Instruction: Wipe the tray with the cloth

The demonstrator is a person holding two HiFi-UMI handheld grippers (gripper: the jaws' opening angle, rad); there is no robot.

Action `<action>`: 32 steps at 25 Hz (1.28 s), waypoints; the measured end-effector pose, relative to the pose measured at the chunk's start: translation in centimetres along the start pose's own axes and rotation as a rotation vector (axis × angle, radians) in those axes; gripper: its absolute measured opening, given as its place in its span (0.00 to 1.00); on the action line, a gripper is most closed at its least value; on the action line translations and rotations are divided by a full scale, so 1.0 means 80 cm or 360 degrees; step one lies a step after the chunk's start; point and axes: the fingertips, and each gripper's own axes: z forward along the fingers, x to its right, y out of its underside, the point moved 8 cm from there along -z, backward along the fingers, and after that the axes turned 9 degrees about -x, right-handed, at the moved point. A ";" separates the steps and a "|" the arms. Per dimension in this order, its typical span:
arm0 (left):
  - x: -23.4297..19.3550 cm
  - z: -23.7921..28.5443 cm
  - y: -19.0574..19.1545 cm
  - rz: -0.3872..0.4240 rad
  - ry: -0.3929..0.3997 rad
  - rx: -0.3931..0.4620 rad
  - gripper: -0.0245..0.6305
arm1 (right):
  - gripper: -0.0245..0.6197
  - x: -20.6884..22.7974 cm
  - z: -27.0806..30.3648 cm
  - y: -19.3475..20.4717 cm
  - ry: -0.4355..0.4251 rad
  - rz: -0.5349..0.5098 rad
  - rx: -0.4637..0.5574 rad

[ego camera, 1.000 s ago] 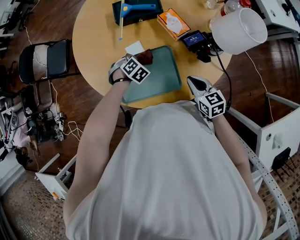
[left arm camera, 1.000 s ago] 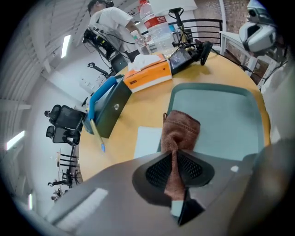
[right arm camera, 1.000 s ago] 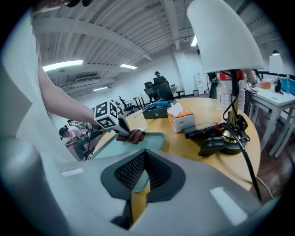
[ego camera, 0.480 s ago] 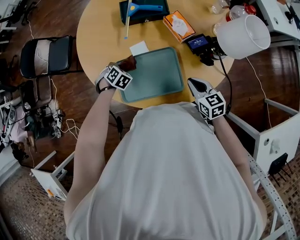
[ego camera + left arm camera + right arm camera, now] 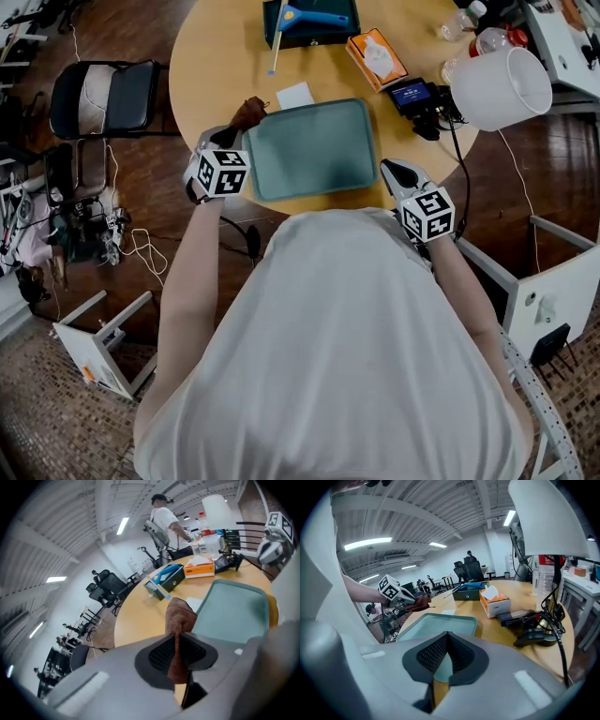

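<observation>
Brown cloth (image 5: 182, 613) pinched in left gripper (image 5: 178, 641) fingers (image 5: 157, 656), beside tray (image 5: 234, 613)

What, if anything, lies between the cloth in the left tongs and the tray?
Nothing visible. The left tongs hold the cloth just off the tray's left edge, and the tray is bare. A white card lies beyond its corner.

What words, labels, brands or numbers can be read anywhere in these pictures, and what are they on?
No text can be read in any view.
Orange tissue box: print too small to read.
Small device with a lit blue screen: display blurred.
Bottle with a red band: label unreadable.
Marker cubes: black-and-white square patterns only, no letters.
</observation>
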 end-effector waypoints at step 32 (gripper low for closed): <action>0.061 -0.068 0.068 -0.0929 0.0749 0.0465 0.62 | 0.04 -0.059 0.023 -0.072 -0.0153 -0.0360 0.0119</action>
